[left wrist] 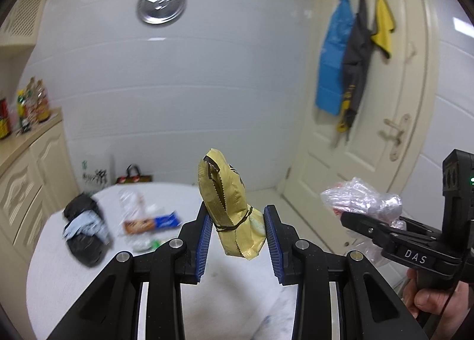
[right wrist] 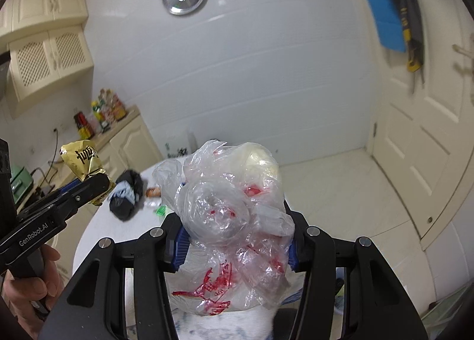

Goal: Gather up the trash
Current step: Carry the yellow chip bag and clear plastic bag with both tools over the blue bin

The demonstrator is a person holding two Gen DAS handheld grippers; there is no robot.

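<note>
Left tongs pinch gold wrapper loosely, could slip. Right tongs clamp crumpled plastic bag; trailing folds may snag desk.

Even indoor light, blurred fisheye edges

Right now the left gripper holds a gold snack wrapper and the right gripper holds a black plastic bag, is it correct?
Not quite. The right gripper holds a clear plastic bag with red print, as the right wrist view shows. The left gripper does hold the gold snack wrapper.
</note>
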